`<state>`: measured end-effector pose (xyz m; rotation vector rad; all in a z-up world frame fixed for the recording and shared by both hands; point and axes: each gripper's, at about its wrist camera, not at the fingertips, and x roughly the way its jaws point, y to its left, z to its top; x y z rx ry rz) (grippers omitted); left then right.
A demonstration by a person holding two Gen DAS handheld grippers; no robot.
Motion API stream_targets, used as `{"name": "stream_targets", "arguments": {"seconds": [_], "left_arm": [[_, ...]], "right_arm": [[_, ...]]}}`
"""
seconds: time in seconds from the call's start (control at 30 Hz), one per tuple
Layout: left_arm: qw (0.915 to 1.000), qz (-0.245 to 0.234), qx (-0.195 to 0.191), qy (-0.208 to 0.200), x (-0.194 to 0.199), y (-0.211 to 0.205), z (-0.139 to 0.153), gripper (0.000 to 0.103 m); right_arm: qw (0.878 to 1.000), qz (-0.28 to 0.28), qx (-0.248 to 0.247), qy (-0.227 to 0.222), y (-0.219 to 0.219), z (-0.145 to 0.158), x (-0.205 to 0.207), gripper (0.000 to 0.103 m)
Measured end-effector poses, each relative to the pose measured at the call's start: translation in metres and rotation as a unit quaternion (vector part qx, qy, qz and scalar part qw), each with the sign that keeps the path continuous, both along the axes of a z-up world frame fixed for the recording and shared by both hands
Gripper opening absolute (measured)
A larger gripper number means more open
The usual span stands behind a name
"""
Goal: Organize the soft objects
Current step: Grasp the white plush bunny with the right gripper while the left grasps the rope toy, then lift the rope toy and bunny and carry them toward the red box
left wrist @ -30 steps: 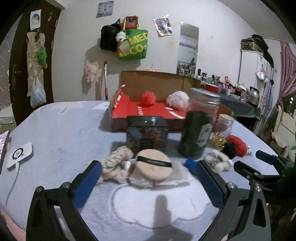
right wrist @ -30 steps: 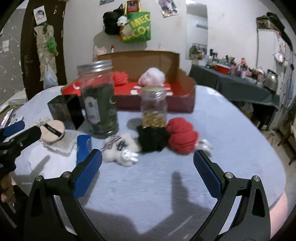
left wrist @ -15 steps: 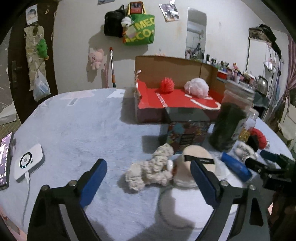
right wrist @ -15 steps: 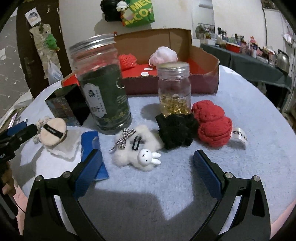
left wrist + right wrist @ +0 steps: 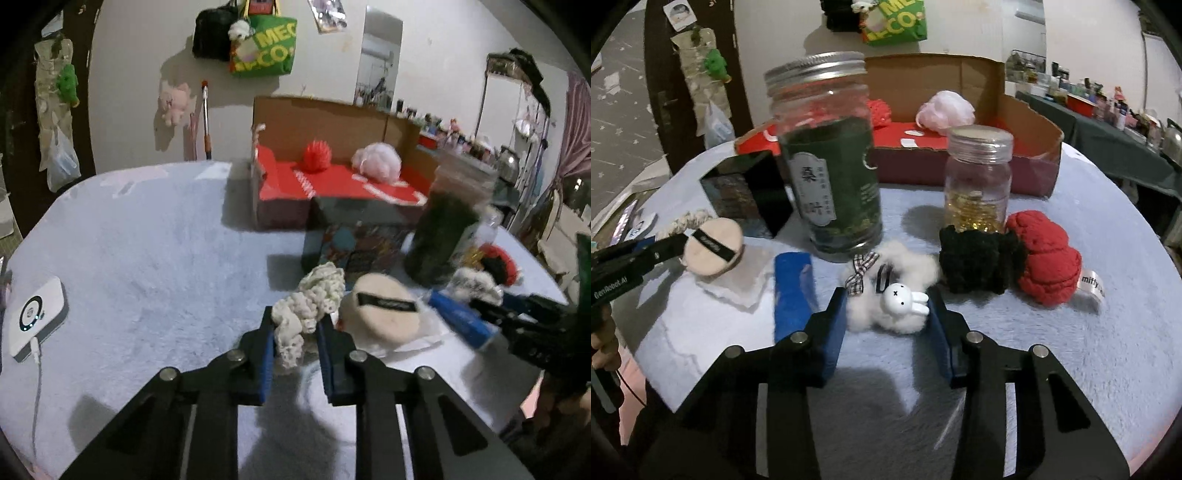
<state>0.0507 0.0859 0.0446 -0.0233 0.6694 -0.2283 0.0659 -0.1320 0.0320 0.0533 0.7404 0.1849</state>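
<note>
My left gripper point(image 5: 294, 328) is shut on the near end of a cream knitted scrunchie point(image 5: 314, 299) lying on the pale blue table cover. A round beige powder puff point(image 5: 384, 306) lies just right of it. My right gripper point(image 5: 888, 308) is shut on a white fluffy bunny scrunchie point(image 5: 894, 291). A black scrunchie point(image 5: 979, 258) and a red scrunchie point(image 5: 1047, 256) lie right of it. The cardboard box with a red floor point(image 5: 332, 181) stands behind, holding a red spiky ball point(image 5: 317, 156) and a pink puff point(image 5: 376, 162).
A tall green-filled jar point(image 5: 831, 166), a small jar of gold bits point(image 5: 977, 181) and a dark patterned tin point(image 5: 354, 243) stand between the soft things and the box. A blue flat pack point(image 5: 794, 288) lies by the right gripper. A white device point(image 5: 35, 317) sits far left.
Both grippers moved forward and closed: the left one onto the cream scrunchie, the right one onto the white bunny scrunchie.
</note>
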Motion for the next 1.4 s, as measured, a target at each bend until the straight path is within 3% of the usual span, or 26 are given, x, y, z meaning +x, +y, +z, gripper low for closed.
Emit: {"name": "stream_targets", "arguments": {"seconds": [0.23,0.4,0.73,0.93,1.4], "left_arm": [[0.9981,-0.023,-0.016,-0.055,-0.026,-0.012,0.036,0.021],[0.9954,-0.063,-0.014,-0.071,-0.03,-0.04,0.047,0.021],[0.993,-0.107,-0.047,-0.02,-0.002,-0.078,0.026,0.021],[0.9945,-0.091,-0.048,-0.014,0.001,-0.063,0.031,0.021],[0.9995,-0.021,-0.023,0.008,0.005,0.014,0.034,0.021]], "right_arm": [[1.0,0.019,0.011,-0.021,-0.003,0.018,-0.015,0.039],[0.999,0.035,0.013,-0.029,-0.006,0.031,-0.021,0.039],[0.999,0.04,0.027,-0.025,-0.016,0.035,-0.015,0.039],[0.999,0.038,0.03,-0.024,-0.025,0.038,-0.016,0.039],[0.999,0.016,-0.037,-0.031,-0.055,0.051,-0.022,0.039]]}}
